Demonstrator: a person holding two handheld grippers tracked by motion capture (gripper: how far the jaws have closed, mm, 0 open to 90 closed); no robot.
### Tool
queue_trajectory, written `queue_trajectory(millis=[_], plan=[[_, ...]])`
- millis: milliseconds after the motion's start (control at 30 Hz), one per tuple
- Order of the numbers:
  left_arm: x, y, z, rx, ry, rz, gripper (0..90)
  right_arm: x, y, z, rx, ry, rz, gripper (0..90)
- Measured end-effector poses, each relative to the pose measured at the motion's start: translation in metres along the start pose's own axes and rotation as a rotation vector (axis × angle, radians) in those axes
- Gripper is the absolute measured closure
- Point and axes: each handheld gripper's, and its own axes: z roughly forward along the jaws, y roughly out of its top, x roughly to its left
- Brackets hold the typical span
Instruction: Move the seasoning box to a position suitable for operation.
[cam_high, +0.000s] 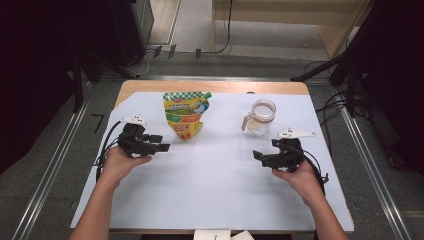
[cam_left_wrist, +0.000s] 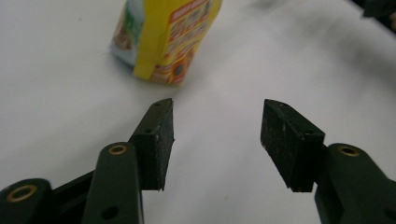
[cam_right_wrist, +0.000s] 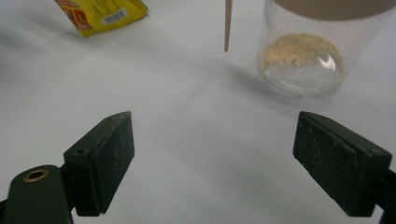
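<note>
Two hand-held grippers low over a white sheet (cam_high: 215, 185) on a wooden table (cam_high: 210, 86), one in each hand. Left gripper (cam_high: 161, 147) (cam_left_wrist: 217, 135) held level, pointing inward toward the middle of the sheet, jaws parted with a clear gap, nothing between them, pads bare. Yellow spouted refill pouch (cam_high: 185, 114) (cam_left_wrist: 163, 42) just ahead of the left gripper and a little to its far side, standing on its base with the green cap at the top far corner, bottom edge crumpled; apart from the jaws, not touched. In the left gripper view, pouch base ahead and left of the left jaw tip, white sheet under both pads. Right gripper (cam_high: 259, 156) (cam_right_wrist: 212, 158) also level, pointing inward toward the left one, jaws spread wide, nothing held. Clear glass jar (cam_high: 260, 118) (cam_right_wrist: 303, 51) with brown rim and side handle ahead of the right gripper on its far side, near but not touching; a small layer of tan powder on the jar bottom. In the right gripper view, jar ahead toward the right jaw, thin brown handle (cam_right_wrist: 228, 25) hanging left of the glass, pouch corner (cam_right_wrist: 100, 14) farther off at upper left. Grippers well apart from each other, bare sheet between them
</note>
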Motion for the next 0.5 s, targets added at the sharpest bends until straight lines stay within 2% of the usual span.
queue_trajectory(millis=[67,133,167,267,300,333,400,433,467,500], plan=[[-0.0001,0.0024,-0.0019,-0.03,-0.056,-0.03,47.7,0.0004,0.0001,-0.0005,0.001,0.007,-0.012,13.2],[-0.0006,0.0033,-0.0034,-0.045,-0.081,-0.041,48.3,0.0025,-0.0007,-0.0009,0.002,0.001,-0.041,13.7],[-0.0002,0.0032,-0.0044,-0.041,-0.094,-0.042,48.1,0.003,-0.0008,-0.0014,-0.004,0.013,-0.052,13.8],[0.0001,0.0034,-0.0047,-0.033,-0.103,-0.062,47.7,0.0029,-0.0005,-0.0009,-0.011,0.025,-0.053,16.3],[0.0004,0.004,-0.0045,-0.025,-0.109,-0.087,47.7,0.0029,-0.0004,-0.0004,-0.01,0.03,-0.054,18.9],[0.0001,0.0047,-0.004,-0.018,-0.103,-0.104,46.6,0.0032,-0.0008,0.0007,0.001,0.039,-0.068,25.2],[-0.0003,0.005,-0.0041,-0.008,-0.099,-0.103,46.2,0.0029,-0.0009,0.0014,0.003,0.048,-0.079,28.3],[-0.0006,0.0048,-0.0038,-0.006,-0.102,-0.101,44.4,0.0017,0.0,0.0035,0.028,0.074,-0.086,32.1],[-0.0027,0.0039,-0.0032,0.001,-0.101,-0.083,43.6,0.0009,0.0011,0.0044,0.04,0.082,-0.085,33.8],[-0.0027,0.0039,-0.0032,0.001,-0.101,-0.083,42.8,0.0005,0.0021,0.0051,0.041,0.087,-0.087,34.3]])
